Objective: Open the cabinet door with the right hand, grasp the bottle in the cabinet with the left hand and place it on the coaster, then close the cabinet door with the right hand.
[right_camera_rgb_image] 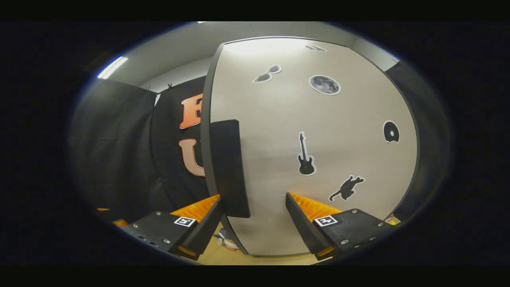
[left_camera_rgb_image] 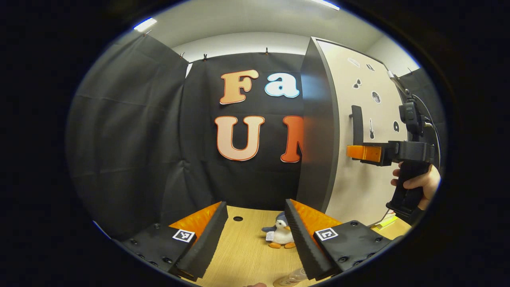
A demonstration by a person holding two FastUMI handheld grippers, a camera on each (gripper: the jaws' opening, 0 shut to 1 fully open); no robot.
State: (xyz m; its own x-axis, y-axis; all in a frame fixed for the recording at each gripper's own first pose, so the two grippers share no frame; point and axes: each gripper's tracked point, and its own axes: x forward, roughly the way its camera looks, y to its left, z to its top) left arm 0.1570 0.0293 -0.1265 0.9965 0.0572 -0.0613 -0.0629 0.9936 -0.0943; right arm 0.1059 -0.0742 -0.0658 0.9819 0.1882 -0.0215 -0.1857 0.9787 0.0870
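Note:
The cabinet door, beige with black stickers, stands close in front of my right gripper. Its black vertical handle hangs between the open fingers, near the left one, and neither finger presses it. In the left gripper view the door looks flush with the cabinet's dark side. There my right gripper points at the door just below the handle, held by a hand. My left gripper hovers open over the wooden table. A clear bottle peeks in at the bottom edge.
A small plush penguin sits on the table between my left fingers, farther back. A round cable hole lies behind it. A yellow-green item rests at the cabinet's foot. Black cloth walls close the back and left.

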